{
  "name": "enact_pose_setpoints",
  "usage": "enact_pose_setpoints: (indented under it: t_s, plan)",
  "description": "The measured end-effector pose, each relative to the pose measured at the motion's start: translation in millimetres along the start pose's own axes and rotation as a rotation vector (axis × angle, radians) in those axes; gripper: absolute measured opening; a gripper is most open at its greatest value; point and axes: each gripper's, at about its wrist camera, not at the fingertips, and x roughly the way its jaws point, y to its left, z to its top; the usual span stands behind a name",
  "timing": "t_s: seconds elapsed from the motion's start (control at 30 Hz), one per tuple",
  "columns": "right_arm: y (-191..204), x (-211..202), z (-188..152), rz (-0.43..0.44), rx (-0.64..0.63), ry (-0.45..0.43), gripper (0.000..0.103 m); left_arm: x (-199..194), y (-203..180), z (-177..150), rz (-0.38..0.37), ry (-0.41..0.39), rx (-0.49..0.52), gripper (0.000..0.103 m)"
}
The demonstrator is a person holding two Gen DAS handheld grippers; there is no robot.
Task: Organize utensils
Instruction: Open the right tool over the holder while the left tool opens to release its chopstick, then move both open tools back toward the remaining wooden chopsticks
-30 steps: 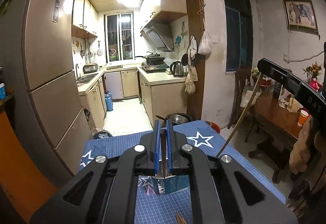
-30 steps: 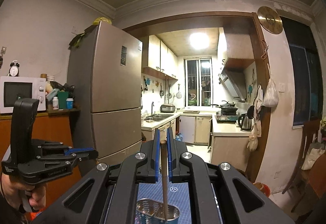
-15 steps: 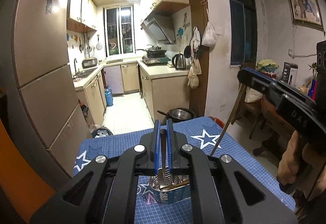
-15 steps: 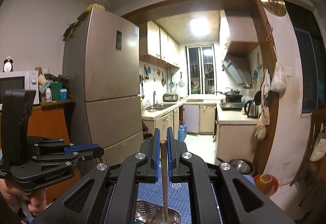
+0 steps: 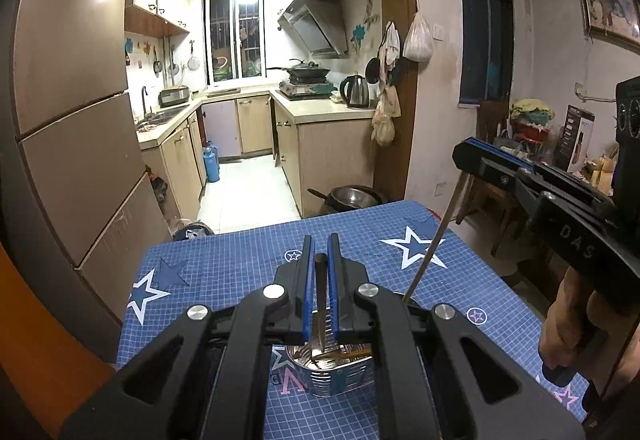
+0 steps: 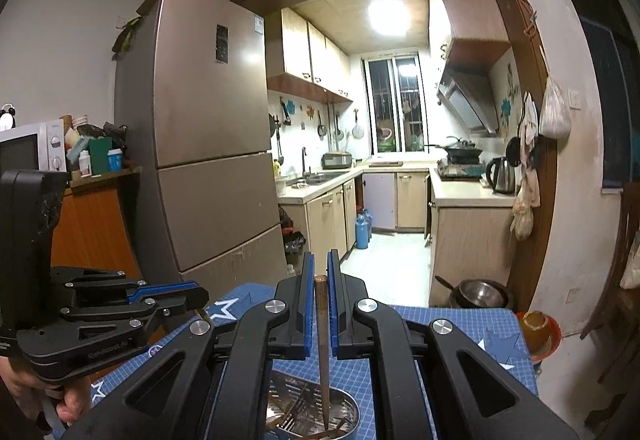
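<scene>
Blue gridded mat with white stars (image 5: 224, 268) covers the table, and behind it the room opens into a narrow kitchen, with a tall fridge (image 6: 208, 144) to the left of that doorway. Sitting on the mat is a metal utensil holder (image 5: 340, 376), which the left gripper (image 5: 321, 268), clamped tight on a dark-handled knife (image 5: 321, 304), and the right gripper (image 6: 321, 272), pinched on a brown chopstick (image 6: 322, 340), both point their pieces down into. Compared with a second ago both grippers have come down lower toward the holder, so the chopstick tip now sits inside it.
</scene>
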Motion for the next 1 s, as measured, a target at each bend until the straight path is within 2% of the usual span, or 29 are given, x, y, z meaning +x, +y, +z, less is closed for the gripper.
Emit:
enact_pose_setpoints:
  t_s: [0.07, 0.13, 0.2, 0.23, 0.37, 0.53, 0.63, 0.77, 0.8, 0.9, 1.0]
  plan:
    - [-0.9, 2.8, -3.0, 0.005, 0.006, 0.012, 0.008, 3.4, -1.3, -1.8, -0.001, 0.013, 0.001, 0.006]
    - [-0.4, 3.8, -4.1, 0.004, 0.005, 0.015, 0.008, 5.1, -2.6, -3.4, 0.006, 0.018, 0.005, 0.015]
    - [-0.1, 3.7, -3.8, 0.004, 0.005, 0.021, 0.008, 3.8, -1.7, -4.7, 0.013, 0.009, 0.006, 0.039]
    - [0.1, 3.3, -3.6, 0.001, 0.002, 0.021, 0.009, 2.0, -1.6, -6.5, 0.015, 0.004, 0.005, 0.043]
    - [-2.5, -6.2, -0.6, -0.015, 0.013, 0.002, 0.033, -2.0, -0.1, -7.0, 0.023, -0.001, 0.000, 0.047]
    - [-3.4, -43.7, 8.3, -0.031, 0.016, -0.047, 0.040, -28.7, 1.7, -11.1, 0.045, -0.033, 0.004, 0.047]
    - [2.6, -90.6, 10.1, -0.028, 0.007, -0.085, 0.042, -66.7, 1.8, -25.3, 0.057, -0.092, 0.019, 0.048]
    - [24.5, -174.0, -10.2, 0.004, -0.023, -0.127, 0.051, -127.5, -3.7, -72.2, 0.055, -0.181, 0.038, 0.058]
    - [30.0, -190.0, -19.6, 0.006, -0.032, -0.135, 0.052, -144.8, -5.7, -95.3, 0.055, -0.195, 0.045, 0.058]
    - [54.4, -246.3, -71.8, 0.017, -0.044, -0.136, 0.052, -173.3, -13.4, -155.0, 0.076, -0.200, 0.059, 0.058]
    - [76.8, -276.4, -133.6, 0.002, -0.035, -0.086, 0.052, -182.2, -25.3, -216.9, 0.058, -0.146, 0.058, 0.058]
